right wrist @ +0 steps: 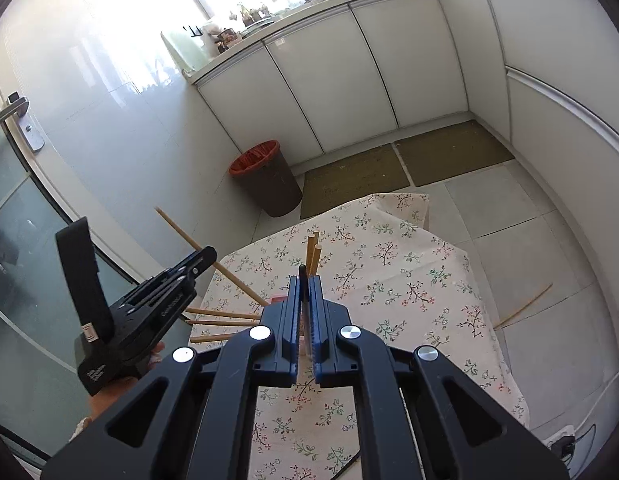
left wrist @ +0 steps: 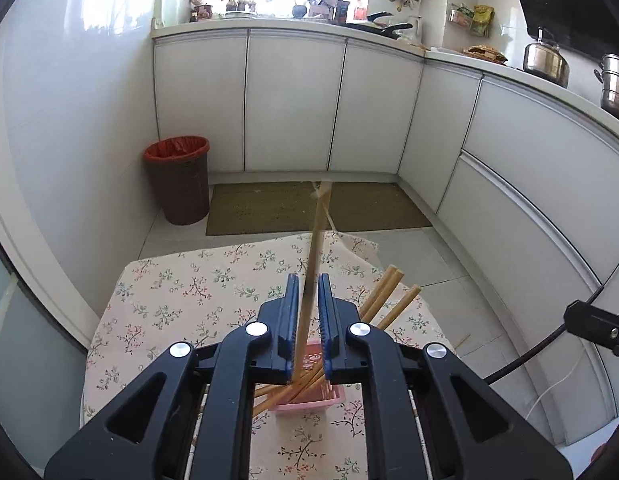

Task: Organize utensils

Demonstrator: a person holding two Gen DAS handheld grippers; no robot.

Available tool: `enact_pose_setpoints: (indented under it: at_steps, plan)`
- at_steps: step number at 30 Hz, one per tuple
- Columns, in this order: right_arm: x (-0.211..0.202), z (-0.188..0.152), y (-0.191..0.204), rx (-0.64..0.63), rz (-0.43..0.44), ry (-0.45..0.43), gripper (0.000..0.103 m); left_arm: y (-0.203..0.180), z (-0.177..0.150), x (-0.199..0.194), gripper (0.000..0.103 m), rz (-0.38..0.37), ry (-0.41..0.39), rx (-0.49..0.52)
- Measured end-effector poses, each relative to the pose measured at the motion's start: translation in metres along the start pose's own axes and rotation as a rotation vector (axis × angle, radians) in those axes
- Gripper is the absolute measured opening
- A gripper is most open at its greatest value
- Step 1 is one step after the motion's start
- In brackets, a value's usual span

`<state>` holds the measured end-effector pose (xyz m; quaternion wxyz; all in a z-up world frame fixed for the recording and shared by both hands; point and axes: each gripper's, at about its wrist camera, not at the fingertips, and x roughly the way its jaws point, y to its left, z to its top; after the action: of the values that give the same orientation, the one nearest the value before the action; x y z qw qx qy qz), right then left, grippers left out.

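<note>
My left gripper (left wrist: 308,280) is shut on a long wooden chopstick (left wrist: 315,236) that stands nearly upright above a pink utensil holder (left wrist: 309,394). Several other chopsticks (left wrist: 383,294) lean out of that holder. In the right wrist view, my right gripper (right wrist: 304,280) is shut on a thin dark-handled utensil (right wrist: 303,276) above the floral table (right wrist: 389,272). The left gripper (right wrist: 177,280) shows there at the left with its chopstick (right wrist: 181,232). Several chopsticks (right wrist: 223,322) fan out of the holder, which is mostly hidden behind my jaws.
The small table has a floral cloth (left wrist: 181,300). A brown bin with a red liner (left wrist: 179,180) stands on the floor by the wall. White cabinets (left wrist: 293,100) line the back and right. A loose chopstick (right wrist: 523,306) lies on the floor tiles at the right.
</note>
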<state>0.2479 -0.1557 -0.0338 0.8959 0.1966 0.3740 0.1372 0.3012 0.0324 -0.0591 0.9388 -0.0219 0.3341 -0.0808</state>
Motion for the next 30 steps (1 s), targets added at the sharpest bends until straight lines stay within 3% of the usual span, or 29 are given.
enact_pose_setpoints:
  at_steps: [2,9,11,14,22,30]
  plan:
    - [0.005,-0.002,0.002,-0.008,0.004,-0.002,0.005,0.009,-0.007,-0.001,0.023,-0.024,0.0,-0.043]
    - [0.015,0.004,0.018,-0.023,0.036,-0.02,0.005,0.043,-0.02,-0.055,0.034,-0.021,-0.128,-0.167]
    - [0.02,0.007,0.026,-0.033,0.039,-0.029,0.005,0.051,-0.026,-0.07,0.049,0.009,-0.164,-0.185]
    - [0.032,0.012,0.039,-0.064,0.023,-0.044,0.005,0.062,-0.041,-0.082,0.051,0.039,-0.175,-0.214]
    - [0.077,0.013,0.071,-0.188,-0.072,-0.075,0.005,0.076,-0.063,-0.077,0.051,0.035,-0.154,-0.235]
    - [0.111,0.0,0.072,-0.211,-0.023,-0.07,0.01,0.088,-0.075,-0.062,0.051,0.017,-0.109,-0.255]
